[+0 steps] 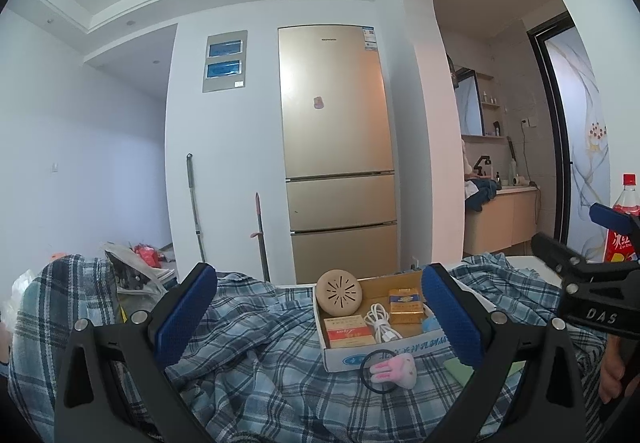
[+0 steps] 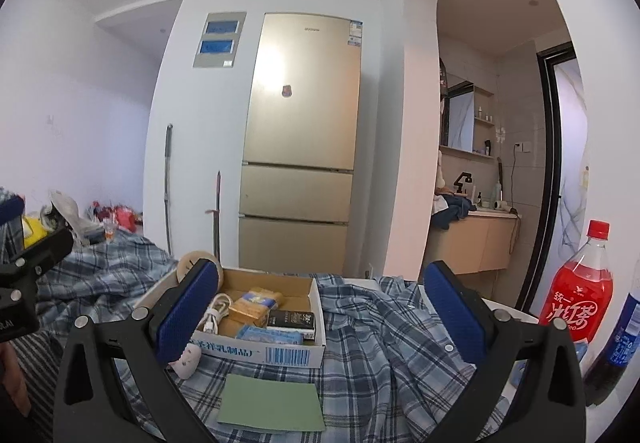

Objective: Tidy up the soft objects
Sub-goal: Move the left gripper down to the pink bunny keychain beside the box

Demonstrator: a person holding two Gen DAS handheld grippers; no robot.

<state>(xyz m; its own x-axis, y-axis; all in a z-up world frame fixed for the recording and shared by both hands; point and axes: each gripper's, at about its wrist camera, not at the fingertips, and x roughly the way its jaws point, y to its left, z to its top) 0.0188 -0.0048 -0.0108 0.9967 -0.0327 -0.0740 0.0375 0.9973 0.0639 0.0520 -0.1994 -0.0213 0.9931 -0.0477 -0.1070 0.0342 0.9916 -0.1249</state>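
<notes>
A blue plaid shirt (image 1: 256,347) lies rumpled over the table, also spread under my right gripper as the plaid shirt (image 2: 372,327). A shallow cardboard box (image 1: 384,353) holding small packets, a white cable and a round beige disc (image 1: 339,292) rests on it; the same box (image 2: 280,351) shows in the right wrist view. A pink plush bunny on a black hair band (image 1: 394,373) lies in front of the box. A green cloth (image 2: 272,405) lies flat near me. My left gripper (image 1: 320,317) is open above the shirt. My right gripper (image 2: 322,317) is open over box and shirt.
A red drink bottle (image 2: 580,291) and a dark blue bottle (image 2: 618,347) stand at the right. A gold fridge (image 1: 340,147) and two mop handles (image 1: 194,203) stand behind the table. Bags and clutter (image 1: 136,267) pile at the far left.
</notes>
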